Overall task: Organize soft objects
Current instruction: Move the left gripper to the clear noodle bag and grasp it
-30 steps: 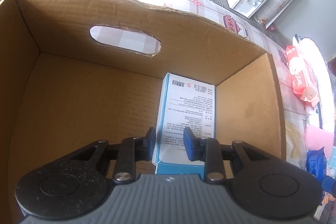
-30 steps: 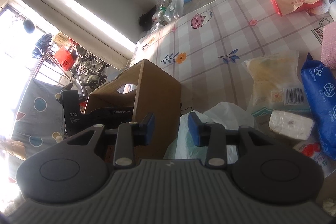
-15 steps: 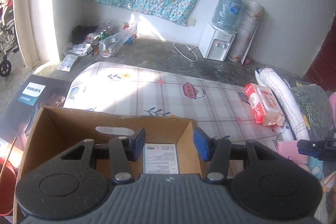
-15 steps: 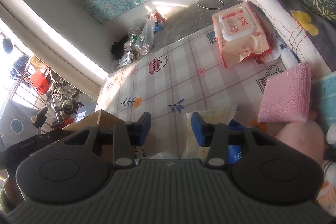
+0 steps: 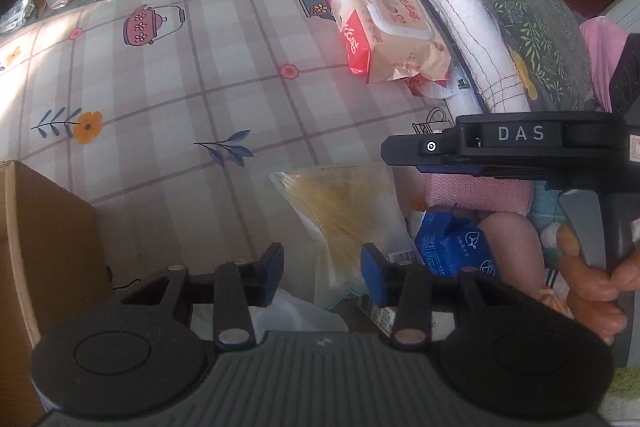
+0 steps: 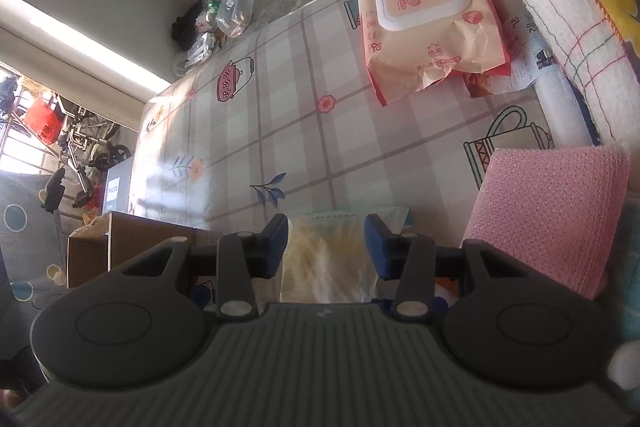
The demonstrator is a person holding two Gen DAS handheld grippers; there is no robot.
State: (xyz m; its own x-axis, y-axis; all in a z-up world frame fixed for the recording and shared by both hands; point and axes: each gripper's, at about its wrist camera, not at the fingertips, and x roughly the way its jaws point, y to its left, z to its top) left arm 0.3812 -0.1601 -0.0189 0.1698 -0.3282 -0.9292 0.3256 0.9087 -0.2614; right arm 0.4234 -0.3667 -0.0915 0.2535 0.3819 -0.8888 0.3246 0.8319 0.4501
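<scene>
The left gripper (image 5: 322,277) hung over a clear bag of yellowish stuff (image 5: 344,215) on the checked mat (image 5: 180,99), jaws closing with nothing pinched. The right gripper (image 6: 326,245) (jaws apart, empty) framed the same bag (image 6: 328,251), a pink pad (image 6: 548,211) just beside.

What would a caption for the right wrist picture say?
Open right gripper over a clear yellow packet on a plaid mat, pink sponge beside.
</scene>
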